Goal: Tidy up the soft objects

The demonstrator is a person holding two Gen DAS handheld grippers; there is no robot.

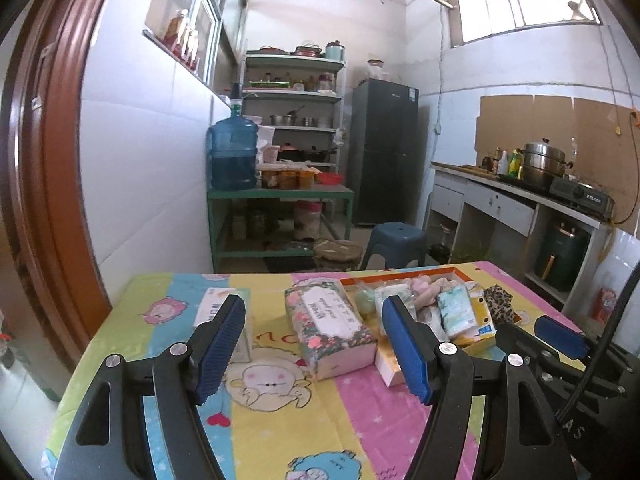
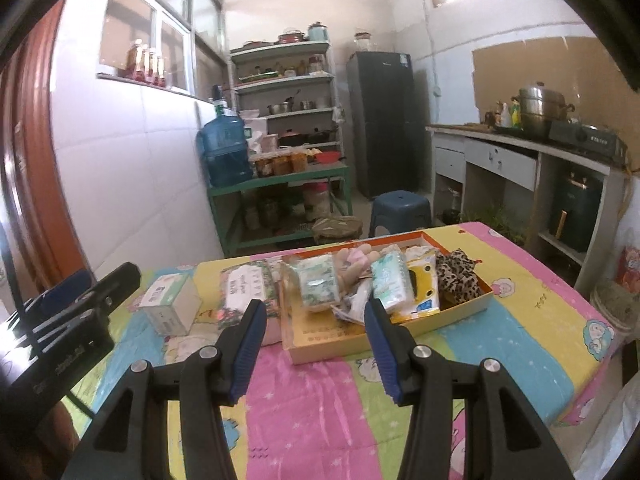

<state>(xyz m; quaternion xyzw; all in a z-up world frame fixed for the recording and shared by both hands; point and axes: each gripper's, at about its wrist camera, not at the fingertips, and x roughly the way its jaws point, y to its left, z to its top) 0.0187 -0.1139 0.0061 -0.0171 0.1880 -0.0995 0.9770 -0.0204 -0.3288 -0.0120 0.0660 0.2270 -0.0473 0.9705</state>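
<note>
An orange shallow box (image 2: 320, 350) sits on the cartoon-print table and holds several soft things: tissue packs (image 2: 390, 280), a yellow pack (image 2: 424, 288), a leopard-print cloth (image 2: 456, 274) and a pale plush (image 2: 356, 262). A floral tissue box (image 1: 332, 326) lies left of it, also in the right wrist view (image 2: 248, 292). A small white carton (image 2: 170, 306) stands further left. My left gripper (image 1: 314, 346) is open and empty, hovering before the floral box. My right gripper (image 2: 316, 344) is open and empty, hovering before the orange box.
A blue stool (image 2: 400, 208) stands beyond the table. A green rack with a water jug (image 2: 224, 152) is at the back left, a dark fridge (image 2: 384, 120) behind, and a counter with a steel pot (image 2: 540, 110) on the right.
</note>
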